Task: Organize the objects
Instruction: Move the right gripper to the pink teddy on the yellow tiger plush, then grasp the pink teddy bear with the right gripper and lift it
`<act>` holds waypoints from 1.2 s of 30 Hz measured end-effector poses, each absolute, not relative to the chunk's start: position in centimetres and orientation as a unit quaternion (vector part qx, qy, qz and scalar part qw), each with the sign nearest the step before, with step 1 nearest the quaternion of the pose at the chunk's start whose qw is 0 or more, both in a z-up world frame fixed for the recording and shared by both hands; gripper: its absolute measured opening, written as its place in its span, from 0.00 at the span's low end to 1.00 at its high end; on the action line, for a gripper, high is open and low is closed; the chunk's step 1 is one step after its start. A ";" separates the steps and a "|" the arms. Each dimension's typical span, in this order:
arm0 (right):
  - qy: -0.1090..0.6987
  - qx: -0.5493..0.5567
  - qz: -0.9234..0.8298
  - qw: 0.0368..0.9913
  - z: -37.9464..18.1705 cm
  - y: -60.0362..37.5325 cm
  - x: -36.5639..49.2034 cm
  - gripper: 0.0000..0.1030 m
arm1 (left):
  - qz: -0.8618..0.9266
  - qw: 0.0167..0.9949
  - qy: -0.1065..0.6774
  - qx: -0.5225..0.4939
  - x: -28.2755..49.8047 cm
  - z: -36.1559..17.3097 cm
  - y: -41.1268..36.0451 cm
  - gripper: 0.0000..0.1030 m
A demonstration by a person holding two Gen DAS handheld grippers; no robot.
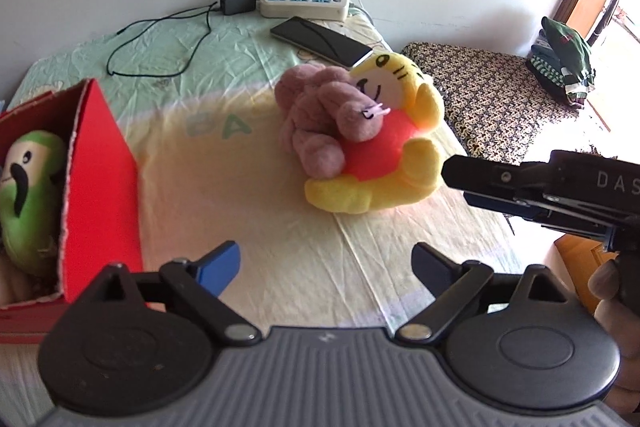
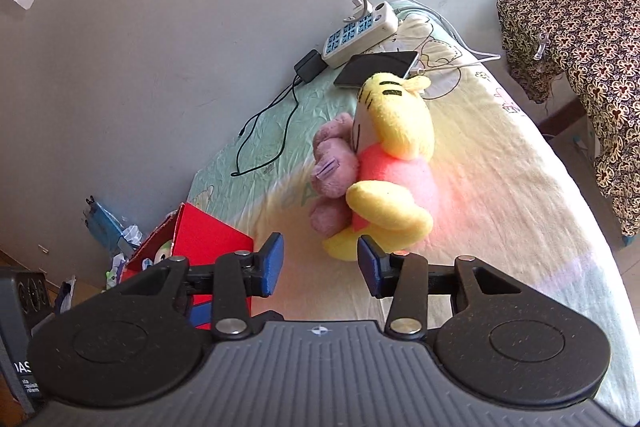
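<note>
A yellow plush cat in a red shirt (image 1: 380, 155) lies on the pale bedsheet (image 1: 240, 187), with a mauve plush toy (image 1: 320, 115) leaning on it. A red box (image 1: 104, 167) at the left holds a green plush (image 1: 28, 195). My left gripper (image 1: 326, 263) is open over bare sheet, short of the toys. My right gripper (image 1: 460, 179) comes in from the right, its tips next to the cat's foot. In the right wrist view the right gripper (image 2: 320, 263) is open. The yellow cat's (image 2: 396, 147) foot lies just ahead of the gap, with the mauve toy (image 2: 332, 167) and red box (image 2: 208, 235) further left.
Along the wall lie a white power strip (image 1: 304, 1), a black adapter (image 1: 236, 1) with its cable, and a phone (image 1: 320, 39). A patterned cloth-covered bench (image 1: 492, 95) with folded clothes (image 1: 564, 67) stands right of the bed. A hand (image 1: 608, 287) holds the right gripper.
</note>
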State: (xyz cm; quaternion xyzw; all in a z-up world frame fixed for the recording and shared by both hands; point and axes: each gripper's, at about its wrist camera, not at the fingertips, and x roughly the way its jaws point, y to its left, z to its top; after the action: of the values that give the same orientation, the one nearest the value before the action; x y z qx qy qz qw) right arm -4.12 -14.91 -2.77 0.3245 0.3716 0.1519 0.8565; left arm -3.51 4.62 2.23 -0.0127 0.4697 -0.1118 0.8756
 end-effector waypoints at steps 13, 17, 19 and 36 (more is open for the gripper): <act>0.372 0.320 0.108 0.865 -2.3 -16.1 -3.1 0.43 | -0.188 0.851 0.482 -0.089 -0.4 -0.2 5.6 0.92; 0.359 0.291 0.097 0.881 -1.1 -16.1 -2.1 0.43 | -0.197 0.846 0.480 -0.122 1.9 -0.9 6.3 0.92; 0.359 0.291 0.095 0.882 -0.9 -16.0 -1.2 0.43 | -0.199 0.846 0.476 -0.136 3.1 -1.1 6.8 0.92; 0.420 0.207 0.130 0.874 -2.7 -10.5 10.5 0.43 | -0.239 0.815 0.486 -0.204 9.3 -4.5 8.6 0.91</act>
State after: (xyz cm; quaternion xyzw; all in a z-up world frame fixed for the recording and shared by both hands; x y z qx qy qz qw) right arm 10.54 -10.51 -2.69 0.2068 0.4197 0.1298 0.8742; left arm 9.34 8.60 -4.51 -0.2038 0.4861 -0.2393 0.8154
